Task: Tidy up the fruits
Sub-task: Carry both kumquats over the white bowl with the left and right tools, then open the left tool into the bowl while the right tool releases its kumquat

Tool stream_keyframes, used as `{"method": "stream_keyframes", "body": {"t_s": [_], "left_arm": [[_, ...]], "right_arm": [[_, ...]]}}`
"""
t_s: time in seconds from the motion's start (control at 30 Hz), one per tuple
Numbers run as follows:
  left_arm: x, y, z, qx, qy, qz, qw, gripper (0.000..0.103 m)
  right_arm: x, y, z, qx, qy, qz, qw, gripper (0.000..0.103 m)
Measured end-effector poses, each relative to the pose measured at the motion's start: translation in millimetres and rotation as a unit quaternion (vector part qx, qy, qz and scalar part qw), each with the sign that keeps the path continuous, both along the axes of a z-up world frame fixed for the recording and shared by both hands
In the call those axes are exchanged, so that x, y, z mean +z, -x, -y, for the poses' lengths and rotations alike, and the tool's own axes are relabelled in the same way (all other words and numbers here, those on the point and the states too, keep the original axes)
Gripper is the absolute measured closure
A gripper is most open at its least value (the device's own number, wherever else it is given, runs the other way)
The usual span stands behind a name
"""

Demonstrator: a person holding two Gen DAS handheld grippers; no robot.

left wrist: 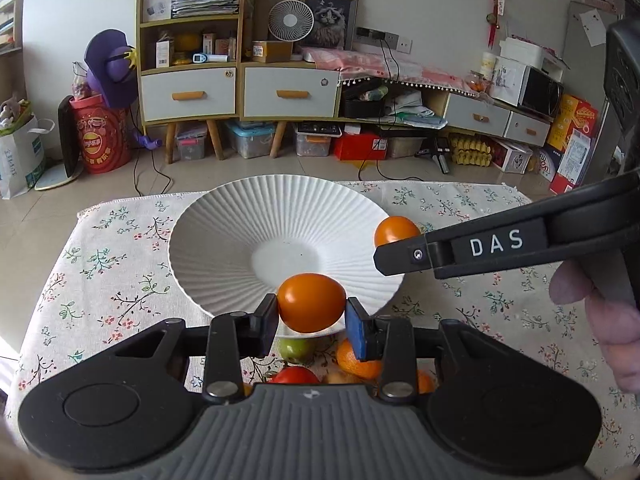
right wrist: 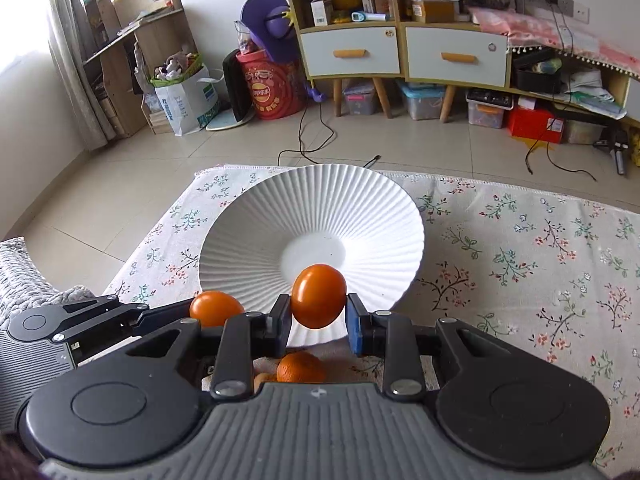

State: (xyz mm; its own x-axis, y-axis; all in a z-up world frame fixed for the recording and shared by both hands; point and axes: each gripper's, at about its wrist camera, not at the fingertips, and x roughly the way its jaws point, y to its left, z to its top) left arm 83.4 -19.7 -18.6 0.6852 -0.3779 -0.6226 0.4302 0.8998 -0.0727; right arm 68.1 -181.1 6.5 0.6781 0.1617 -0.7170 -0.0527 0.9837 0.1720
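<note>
Fruits ride in both your grippers: left gripper [left wrist: 311, 312] and right gripper [right wrist: 318, 312] each clamp an orange tomato above the white plate's [left wrist: 224, 232] near rim; carry forward, then release.

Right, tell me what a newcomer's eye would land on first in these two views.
Each gripper is shut on a smooth orange fruit: the left gripper holds one orange fruit, the right gripper the other orange fruit, both at the near rim of the ribbed white plate, which holds no fruit and sits on the floral tablecloth. Below the left gripper, more fruit lies on the cloth, including a mandarin and a green fruit.
</note>
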Motion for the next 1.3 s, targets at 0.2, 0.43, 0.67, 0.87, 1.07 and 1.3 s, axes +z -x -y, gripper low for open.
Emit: {"method": "stream_keyframes", "body": {"t_s": [0.2, 0.43, 0.67, 0.87, 1.07, 1.3], "left_arm": [[-10.4, -24.2, -1.0, -0.011, -0.004, -0.004, 0.9999, 0.076], [-21.1, -43.2, 1.5, -0.014, -0.009, -0.013, 0.9998, 0.075], [-23.2, -57.6, 9.1, -0.015, -0.031, -0.012, 0.9993, 0.075], [-25.7, -62.6, 16.1, -0.019, -0.044, -0.007, 0.9988, 0.075], [-26.7, -65.8, 18.0, -0.014, -0.055, -0.001, 0.9984, 0.075], [-23.9, -65.0, 17.8, -0.014, -0.051, -0.002, 0.9986, 0.051]], "right_arm": [[-10.1, -23.5, 3.4, 0.008, -0.005, -0.014, 1.0, 0.077], [-21.3, -44.4, 5.8, 0.014, -0.034, -0.03, 0.999, 0.077], [-27.9, -56.8, 6.9, 0.005, -0.044, -0.038, 0.998, 0.077], [-34.0, -60.3, 4.1, -0.001, -0.046, -0.049, 0.998, 0.077], [-34.2, -62.3, 4.6, -0.002, -0.047, -0.046, 0.998, 0.077], [-26.0, -57.7, 1.5, 0.006, -0.042, -0.041, 0.998, 0.063]]}}
